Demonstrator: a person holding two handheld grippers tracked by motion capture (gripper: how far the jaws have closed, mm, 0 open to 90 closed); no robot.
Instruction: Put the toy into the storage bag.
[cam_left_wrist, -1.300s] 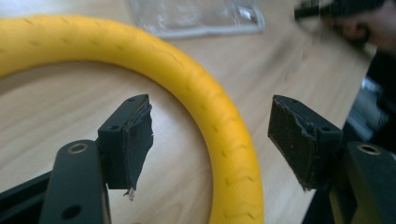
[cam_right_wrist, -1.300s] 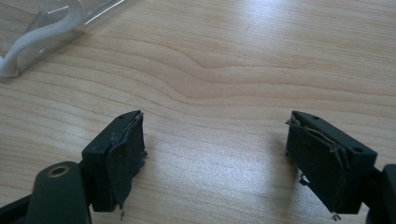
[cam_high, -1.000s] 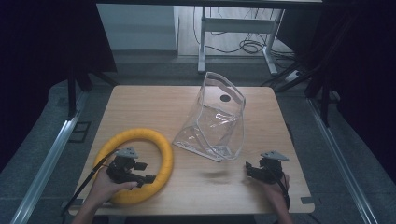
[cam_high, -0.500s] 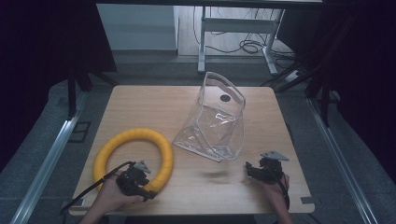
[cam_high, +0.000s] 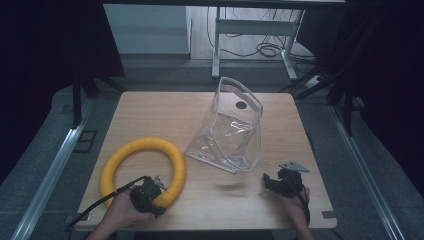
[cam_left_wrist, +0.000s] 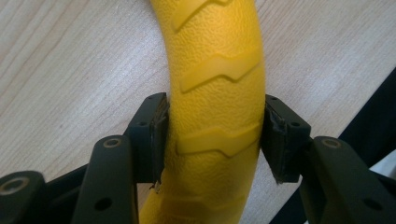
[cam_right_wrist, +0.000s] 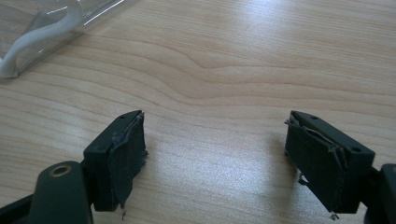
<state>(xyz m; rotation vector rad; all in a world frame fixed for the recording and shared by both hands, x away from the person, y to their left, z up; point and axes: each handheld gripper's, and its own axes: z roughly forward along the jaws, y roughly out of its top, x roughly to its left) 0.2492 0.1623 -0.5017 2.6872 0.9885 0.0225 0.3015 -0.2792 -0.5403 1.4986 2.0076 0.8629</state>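
While the right gripper (cam_high: 270, 183) gapes empty, the left gripper (cam_left_wrist: 215, 135) clamps the yellow ring (cam_left_wrist: 217, 93) — near edge.

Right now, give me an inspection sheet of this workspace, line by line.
Surface: light wooden table, lying flat, with a small dark hole near its far edge.
Job's things: yellow ring flat on the table's left half; clear plastic bag standing open at the middle.
Clutter: nothing seen.
Grippers: left gripper has its jaws on both sides of the ring's near arc, pads against it; right gripper is open over bare wood, nothing between its jaws.
Cables: a black cable trails from the left gripper off the near edge; more cables lie on the floor beyond the table.
Surroundings: metal desk frame behind, grey floor, dark curtains on both sides.
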